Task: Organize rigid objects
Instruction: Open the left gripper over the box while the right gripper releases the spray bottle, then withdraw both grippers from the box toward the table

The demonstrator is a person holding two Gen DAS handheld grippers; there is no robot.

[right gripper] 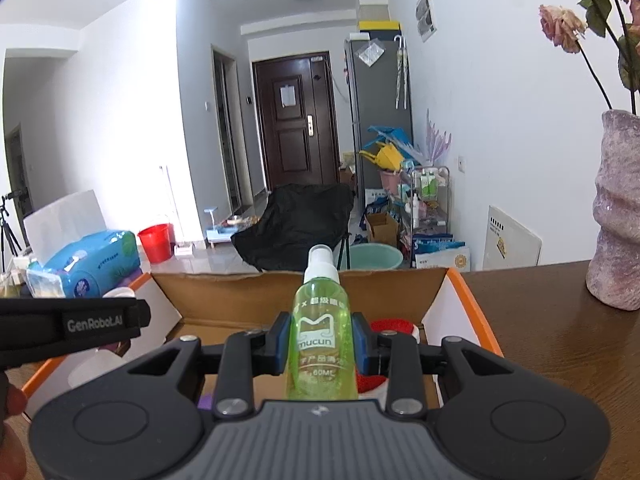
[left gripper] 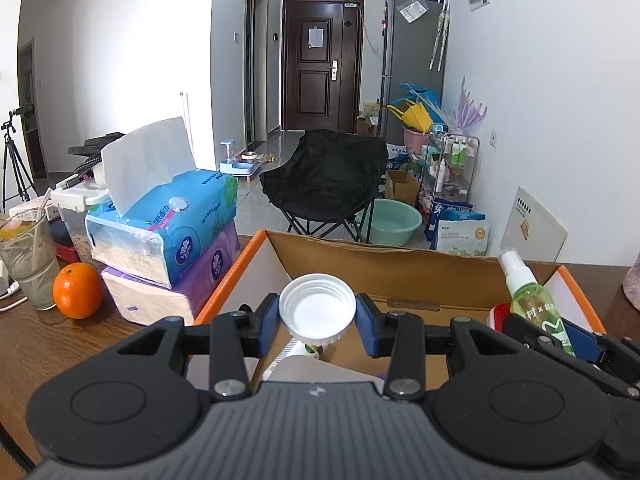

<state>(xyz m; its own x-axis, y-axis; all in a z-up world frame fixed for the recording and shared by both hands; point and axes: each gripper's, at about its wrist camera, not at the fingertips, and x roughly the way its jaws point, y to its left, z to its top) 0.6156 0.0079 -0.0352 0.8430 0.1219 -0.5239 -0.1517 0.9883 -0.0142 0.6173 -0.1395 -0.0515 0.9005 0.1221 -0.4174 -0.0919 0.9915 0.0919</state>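
My left gripper (left gripper: 317, 312) is shut on a white screw cap (left gripper: 317, 307), its open side facing the camera, held over the open cardboard box (left gripper: 400, 264) with orange edges. My right gripper (right gripper: 321, 340) is shut on a green spray bottle (right gripper: 322, 336) with a white nozzle, upright over the same box (right gripper: 240, 288). The bottle also shows at the right in the left wrist view (left gripper: 532, 300). Inside the box lie a red and white object (right gripper: 390, 330) and a white tube (left gripper: 294, 350), both partly hidden.
Stacked tissue packs (left gripper: 168, 236), an orange (left gripper: 78, 290) and a glass with a straw (left gripper: 30, 264) stand left of the box on the brown table (right gripper: 560, 340). A purple vase (right gripper: 618, 208) with dried flowers stands at the right. A black chair (left gripper: 324, 176) sits beyond.
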